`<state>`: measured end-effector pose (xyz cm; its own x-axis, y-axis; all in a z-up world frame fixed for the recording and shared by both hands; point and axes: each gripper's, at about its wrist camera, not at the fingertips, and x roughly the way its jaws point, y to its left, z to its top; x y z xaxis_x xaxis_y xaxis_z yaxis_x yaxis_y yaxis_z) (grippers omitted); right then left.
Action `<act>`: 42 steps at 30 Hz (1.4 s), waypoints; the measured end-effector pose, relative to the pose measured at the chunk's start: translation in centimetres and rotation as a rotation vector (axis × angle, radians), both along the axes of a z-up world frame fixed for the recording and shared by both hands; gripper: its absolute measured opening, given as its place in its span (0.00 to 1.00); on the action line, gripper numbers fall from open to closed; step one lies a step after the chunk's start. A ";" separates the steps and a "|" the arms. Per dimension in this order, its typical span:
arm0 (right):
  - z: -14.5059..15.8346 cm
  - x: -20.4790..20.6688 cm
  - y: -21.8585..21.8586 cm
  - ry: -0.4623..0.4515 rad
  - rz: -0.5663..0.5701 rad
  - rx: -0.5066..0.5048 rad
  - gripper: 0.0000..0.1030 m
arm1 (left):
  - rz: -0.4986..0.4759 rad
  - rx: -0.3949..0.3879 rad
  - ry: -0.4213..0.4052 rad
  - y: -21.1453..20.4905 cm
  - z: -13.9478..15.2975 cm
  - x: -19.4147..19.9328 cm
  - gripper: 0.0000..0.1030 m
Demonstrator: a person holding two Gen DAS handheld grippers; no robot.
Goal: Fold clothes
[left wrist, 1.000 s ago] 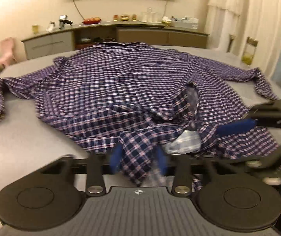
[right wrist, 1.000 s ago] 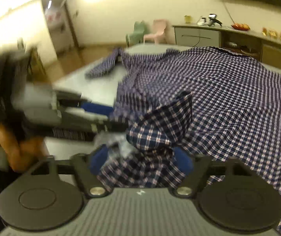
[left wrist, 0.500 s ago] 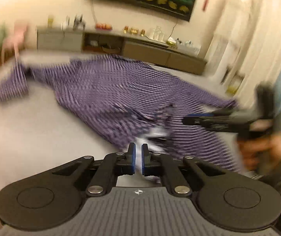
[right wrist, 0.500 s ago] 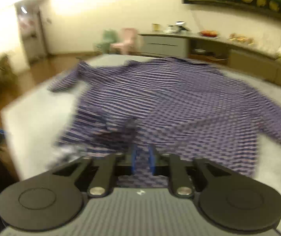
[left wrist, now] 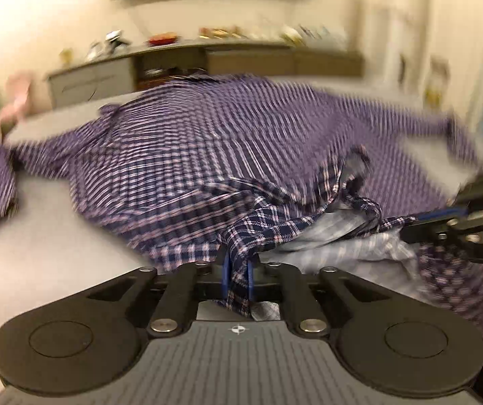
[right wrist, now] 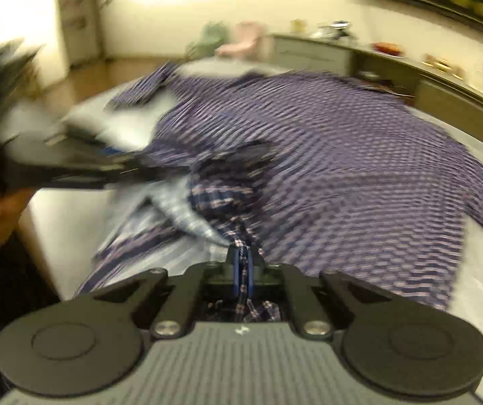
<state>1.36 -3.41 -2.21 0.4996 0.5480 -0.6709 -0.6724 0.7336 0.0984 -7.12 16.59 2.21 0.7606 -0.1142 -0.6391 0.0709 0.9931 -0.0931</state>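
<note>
A purple plaid shirt (left wrist: 207,148) lies spread on the grey table (left wrist: 38,253), sleeves out to both sides; it also shows in the right wrist view (right wrist: 342,155). My left gripper (left wrist: 237,275) is shut on the shirt's near hem. My right gripper (right wrist: 241,270) is shut on the hem too. The right gripper shows in the left wrist view (left wrist: 410,224) at the right, pinching cloth. The left gripper shows blurred in the right wrist view (right wrist: 146,172) at the left. The pale inside of the shirt (left wrist: 336,236) is turned up between them.
A long sideboard (left wrist: 207,64) with small items stands against the far wall. Pink and green chairs (right wrist: 238,38) stand at the far left of the room. Curtains (left wrist: 460,33) hang at the right. The table's near edge (right wrist: 38,222) is by my left hand.
Both grippers opened on the hem a second ago, then pulled back shut and empty, and now are shut on the hem again. Both views are blurred by motion.
</note>
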 end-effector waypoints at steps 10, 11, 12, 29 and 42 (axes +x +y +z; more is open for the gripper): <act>0.8 4.8 -6.1 0.197 -0.167 0.400 0.06 | 0.079 -0.279 -0.070 3.0 5.0 -7.4 0.02; 0.7 4.9 -5.9 0.185 -0.179 0.380 0.08 | 0.056 -0.197 -0.073 2.2 4.7 -6.9 0.02; 0.6 4.9 -5.8 0.168 -0.193 0.347 0.09 | 0.040 -0.110 -0.068 1.1 4.1 -6.0 0.02; 1.6 -2.3 -0.1 -0.282 -0.031 0.017 0.40 | -0.128 0.073 -0.039 -0.7 -0.5 -0.4 0.36; 0.9 -1.0 -1.0 -0.168 -0.043 0.055 0.40 | -0.215 0.194 -0.028 -3.3 -2.1 1.8 0.37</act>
